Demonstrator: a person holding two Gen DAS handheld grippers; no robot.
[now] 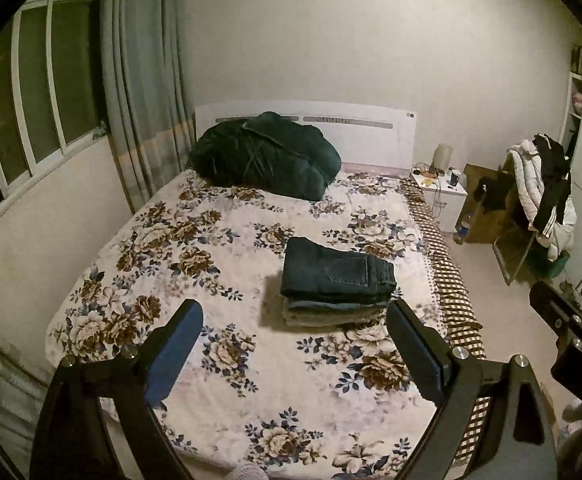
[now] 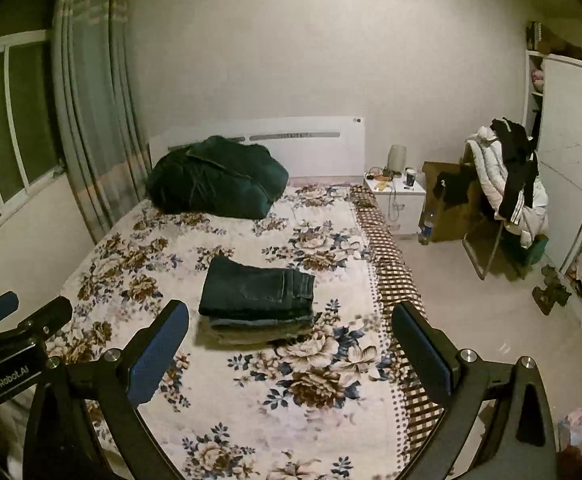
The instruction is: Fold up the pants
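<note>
Folded jeans [image 1: 337, 270] sat topping neat pile mid-bed [image 1: 219, 240]; looked finished. Left tongs [image 1: 293, 354], right tongs [image 2: 291, 354] both wide, empty, held high, clear of stack.

Dim bedroom: floral bed [image 1: 227, 364] against a plain wall [image 1: 311, 40], curtained window [image 1: 39, 92] left, white nightstand [image 2: 401, 208] right.

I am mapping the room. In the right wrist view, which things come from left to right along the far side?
Window → curtain → dark green quilt → white nightstand → chair piled with clothes → white wardrobe.
</note>
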